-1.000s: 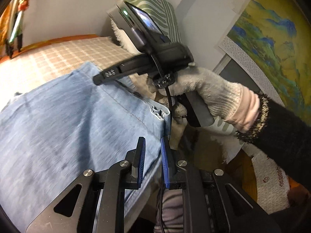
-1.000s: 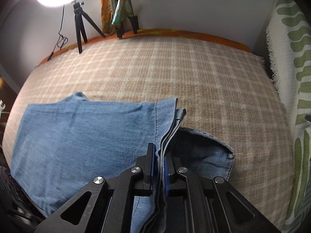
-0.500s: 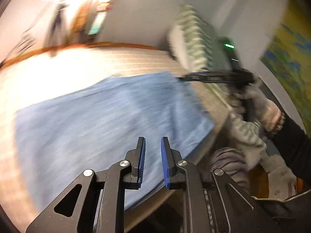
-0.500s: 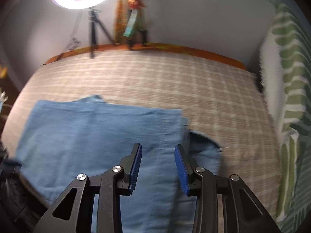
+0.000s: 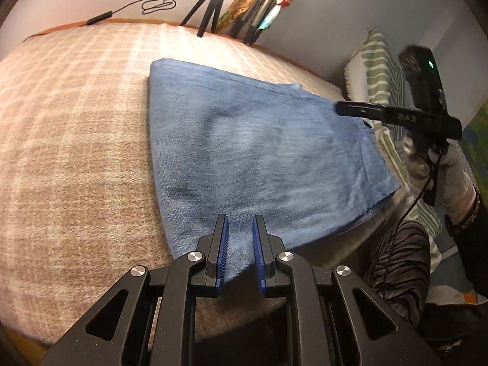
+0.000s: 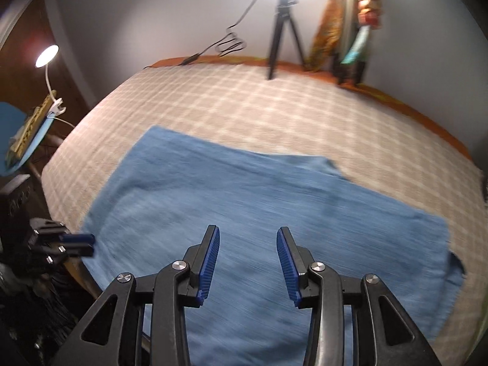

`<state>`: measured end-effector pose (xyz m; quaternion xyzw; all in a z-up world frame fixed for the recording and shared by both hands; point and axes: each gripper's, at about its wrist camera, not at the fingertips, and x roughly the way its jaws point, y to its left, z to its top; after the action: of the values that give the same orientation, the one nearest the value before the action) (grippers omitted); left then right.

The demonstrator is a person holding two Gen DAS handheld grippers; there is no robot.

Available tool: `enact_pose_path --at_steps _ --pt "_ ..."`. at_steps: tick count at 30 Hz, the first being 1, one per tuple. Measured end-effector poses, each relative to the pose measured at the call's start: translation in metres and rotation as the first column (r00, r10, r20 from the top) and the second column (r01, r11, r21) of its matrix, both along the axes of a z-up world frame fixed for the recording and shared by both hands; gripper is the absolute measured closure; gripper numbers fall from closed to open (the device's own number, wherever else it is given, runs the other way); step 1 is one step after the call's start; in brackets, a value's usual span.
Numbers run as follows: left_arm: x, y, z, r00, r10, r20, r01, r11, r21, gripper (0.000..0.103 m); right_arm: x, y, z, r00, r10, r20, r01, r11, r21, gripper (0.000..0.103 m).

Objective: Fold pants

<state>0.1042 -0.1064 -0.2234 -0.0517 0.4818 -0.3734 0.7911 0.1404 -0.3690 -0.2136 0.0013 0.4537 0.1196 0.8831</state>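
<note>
Left wrist view: folded pants lie flat on the checked bedspread.
Both grippers are released and empty: left gripper hovers at the near corner, right gripper over the middle; long axis runs left-right.

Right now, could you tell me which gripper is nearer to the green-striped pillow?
Right. The right gripper sits at the folded jeans' far corner, beside the green-striped pillow. The left gripper is open at the jeans' near edge, with the whole garment between it and the pillow.
</note>
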Motion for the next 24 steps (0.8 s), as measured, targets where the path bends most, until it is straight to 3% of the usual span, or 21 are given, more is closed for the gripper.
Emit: enact_pose_path --at_steps 4,10,13,15,18,21,24 --pt "-0.003 0.014 0.011 0.999 0.05 0.011 -0.049 0.998 -0.049 0.089 0.015 0.041 0.002 0.998 0.064 0.006 -0.064 0.997 0.037 0.062" --pt "-0.003 0.035 0.01 0.994 0.108 0.027 -0.106 0.992 -0.07 0.088 0.035 0.103 0.001 0.985 0.174 0.016 -0.174 0.985 0.015 0.064" --pt "0.002 0.04 0.005 0.992 0.127 -0.014 -0.128 0.988 -0.089 0.083 0.056 0.134 -0.014 0.978 0.208 -0.025 -0.208 0.978 -0.003 0.064" --pt "0.004 0.043 0.004 0.991 0.13 -0.038 -0.134 0.985 -0.108 0.067 0.07 0.15 -0.023 0.975 0.215 -0.065 -0.215 0.977 -0.001 0.064" --pt "0.004 0.04 0.004 0.992 0.125 -0.034 -0.128 0.985 -0.117 0.066 0.091 0.168 -0.036 0.969 0.203 -0.141 -0.204 0.979 0.008 0.061" --pt "0.006 0.043 0.001 0.989 0.135 -0.054 -0.142 0.979 -0.145 0.066 0.103 0.179 -0.042 0.964 0.195 -0.18 -0.198 0.98 0.004 0.051" --pt "0.007 0.048 -0.002 0.987 0.147 -0.07 -0.157 0.972 -0.172 0.066 0.108 0.191 -0.042 0.963 0.176 -0.202 -0.188 0.981 -0.04 0.048"
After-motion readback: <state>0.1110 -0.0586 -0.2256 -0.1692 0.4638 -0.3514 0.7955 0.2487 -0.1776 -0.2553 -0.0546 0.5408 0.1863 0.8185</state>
